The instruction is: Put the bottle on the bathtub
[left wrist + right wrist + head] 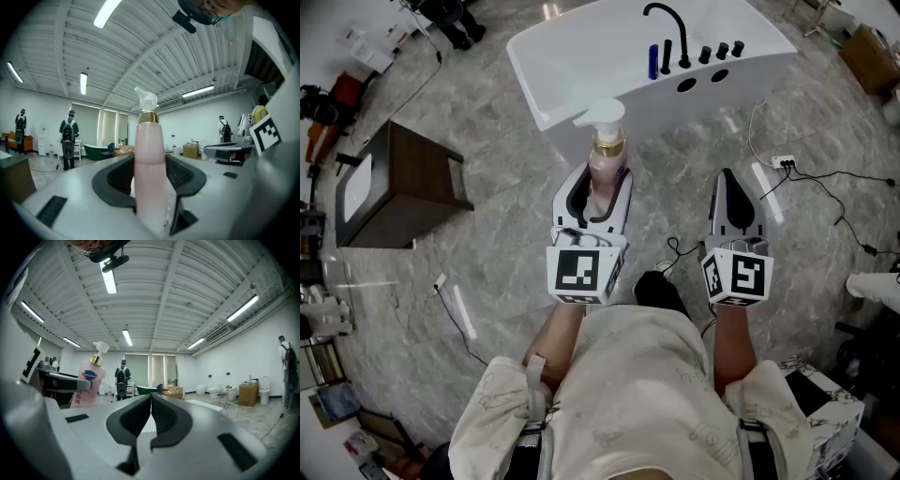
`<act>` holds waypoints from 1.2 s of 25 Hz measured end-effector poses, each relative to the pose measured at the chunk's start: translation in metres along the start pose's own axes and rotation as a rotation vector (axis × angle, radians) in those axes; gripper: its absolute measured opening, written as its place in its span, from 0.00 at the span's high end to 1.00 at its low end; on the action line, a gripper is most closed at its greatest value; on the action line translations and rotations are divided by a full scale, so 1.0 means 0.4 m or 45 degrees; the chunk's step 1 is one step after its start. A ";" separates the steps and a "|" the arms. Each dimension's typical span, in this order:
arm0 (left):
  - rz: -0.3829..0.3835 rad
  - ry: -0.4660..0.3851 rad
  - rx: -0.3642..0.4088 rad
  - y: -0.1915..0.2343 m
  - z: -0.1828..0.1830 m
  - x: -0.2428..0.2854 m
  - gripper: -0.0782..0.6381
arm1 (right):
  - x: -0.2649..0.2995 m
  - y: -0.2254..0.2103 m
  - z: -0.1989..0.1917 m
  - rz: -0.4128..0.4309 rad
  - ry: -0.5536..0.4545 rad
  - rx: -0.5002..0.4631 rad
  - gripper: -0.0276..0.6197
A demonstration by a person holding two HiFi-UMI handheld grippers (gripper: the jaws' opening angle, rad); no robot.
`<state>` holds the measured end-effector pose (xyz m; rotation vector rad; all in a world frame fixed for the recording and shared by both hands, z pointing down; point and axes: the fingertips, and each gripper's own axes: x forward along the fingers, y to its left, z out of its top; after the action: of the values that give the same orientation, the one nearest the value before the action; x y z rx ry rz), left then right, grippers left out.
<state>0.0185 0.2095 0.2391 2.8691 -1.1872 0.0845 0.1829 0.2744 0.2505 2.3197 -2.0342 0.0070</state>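
Note:
A pink pump bottle (607, 159) with a gold collar and white pump head stands upright between the jaws of my left gripper (600, 192), which is shut on it. In the left gripper view the bottle (150, 173) fills the gap between the two dark pads. My right gripper (737, 202) is held level to the right, its jaws closed together with nothing in them (151, 416). In the right gripper view the bottle (89, 383) shows at the left with a blue label. The white bathtub (581, 70) lies just ahead of both grippers, with a black faucet (667, 28) on its rim.
A dark wooden cabinet (398, 187) stands on the marble floor to the left. Cables and a power strip (783, 162) lie on the floor to the right. Several people stand far off (68, 136) in the room, beside other bathroom fixtures (255, 392).

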 end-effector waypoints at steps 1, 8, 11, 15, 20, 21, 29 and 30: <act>0.015 -0.004 0.009 0.031 -0.004 -0.047 0.60 | -0.014 0.057 -0.002 0.020 0.006 -0.002 0.97; 0.146 -0.036 -0.017 0.202 -0.018 -0.342 0.60 | -0.100 0.384 0.028 0.182 -0.002 -0.064 0.97; 0.209 -0.054 -0.034 0.250 -0.024 -0.445 0.60 | -0.136 0.482 0.041 0.240 -0.023 -0.083 0.97; 0.277 -0.062 -0.068 0.304 -0.037 -0.548 0.60 | -0.173 0.574 0.054 0.286 -0.043 -0.082 0.97; 0.319 -0.075 -0.088 0.347 -0.040 -0.633 0.60 | -0.198 0.654 0.070 0.318 -0.044 -0.091 0.97; 0.331 -0.077 -0.090 0.355 -0.041 -0.645 0.60 | -0.200 0.668 0.073 0.329 -0.046 -0.093 0.97; 0.381 -0.076 -0.076 0.377 -0.031 -0.698 0.60 | -0.205 0.722 0.072 0.391 -0.050 -0.068 0.97; 0.391 -0.071 -0.074 0.384 -0.032 -0.697 0.60 | -0.198 0.727 0.071 0.401 -0.052 -0.065 0.97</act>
<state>-0.2874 0.2982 0.2359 2.6332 -1.6028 -0.0218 -0.1164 0.3137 0.2304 1.9628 -2.3666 -0.0782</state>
